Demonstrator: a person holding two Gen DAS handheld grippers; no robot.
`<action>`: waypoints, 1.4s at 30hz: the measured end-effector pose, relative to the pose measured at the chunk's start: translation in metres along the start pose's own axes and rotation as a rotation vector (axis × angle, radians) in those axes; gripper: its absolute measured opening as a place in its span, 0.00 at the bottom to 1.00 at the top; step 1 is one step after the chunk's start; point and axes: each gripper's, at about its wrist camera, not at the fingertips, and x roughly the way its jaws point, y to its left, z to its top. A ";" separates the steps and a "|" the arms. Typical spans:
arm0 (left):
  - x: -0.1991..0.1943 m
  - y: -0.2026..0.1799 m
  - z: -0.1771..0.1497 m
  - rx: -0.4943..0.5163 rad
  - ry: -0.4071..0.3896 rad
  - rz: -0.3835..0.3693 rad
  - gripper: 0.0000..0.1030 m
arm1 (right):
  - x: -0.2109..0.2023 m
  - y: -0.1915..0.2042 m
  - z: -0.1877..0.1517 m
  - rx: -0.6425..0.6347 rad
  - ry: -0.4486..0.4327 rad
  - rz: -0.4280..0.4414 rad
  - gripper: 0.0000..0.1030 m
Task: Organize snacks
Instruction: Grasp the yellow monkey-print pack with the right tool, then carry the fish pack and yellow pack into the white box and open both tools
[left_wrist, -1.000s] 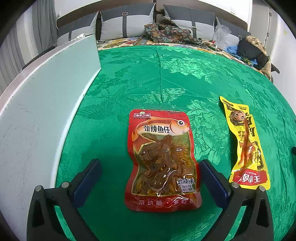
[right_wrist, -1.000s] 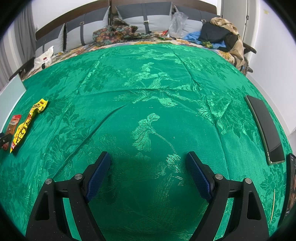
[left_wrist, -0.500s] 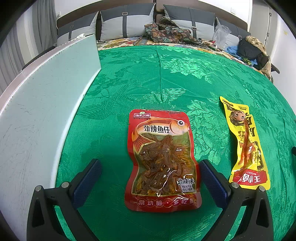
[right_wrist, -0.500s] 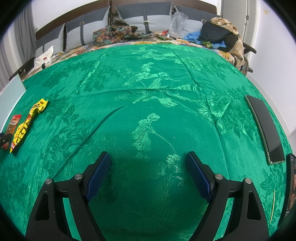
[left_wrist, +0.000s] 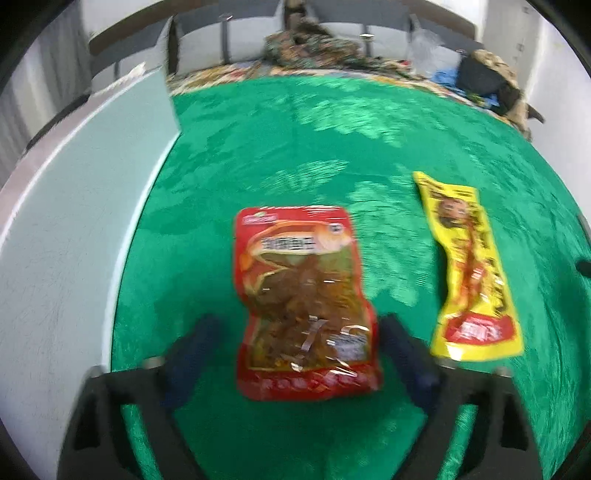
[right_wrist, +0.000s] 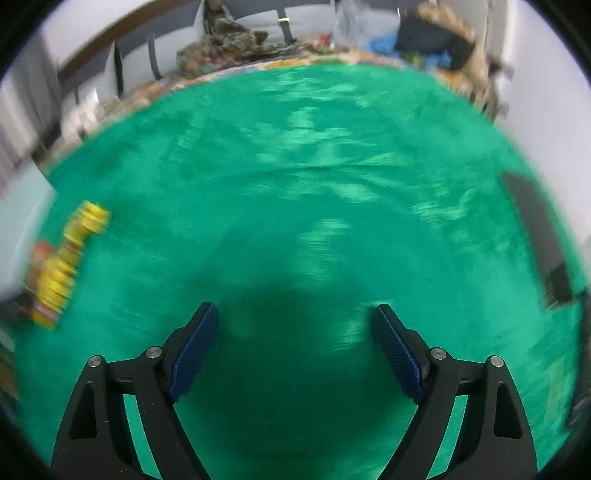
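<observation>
Our left fingers (left_wrist: 301, 325) spread wide around the red pack (left_wrist: 304, 295); right fingers (right_wrist: 295, 317) apart over bare green cloth (right_wrist: 314, 184).

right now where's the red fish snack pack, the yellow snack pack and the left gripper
red fish snack pack (left_wrist: 303, 306): left wrist view, on its clear window, mid-pack.
yellow snack pack (left_wrist: 472, 266): left wrist view, on the middle of the long pack.
left gripper (left_wrist: 301, 325): left wrist view, midway between its open fingertips, over the red pack.

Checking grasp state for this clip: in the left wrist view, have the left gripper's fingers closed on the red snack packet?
No: the left gripper stands open, its fingers either side of the red snack packet with green cloth showing between.
</observation>
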 end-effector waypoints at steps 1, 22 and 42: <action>-0.003 -0.003 0.000 0.012 0.005 -0.001 0.64 | -0.004 0.017 0.003 0.023 0.008 0.067 0.86; -0.086 0.027 -0.039 -0.262 -0.127 -0.228 0.44 | 0.005 0.161 0.018 -0.101 0.214 0.212 0.04; -0.169 0.047 -0.059 -0.301 -0.232 -0.187 0.44 | 0.028 0.209 -0.023 -0.172 0.220 0.159 0.46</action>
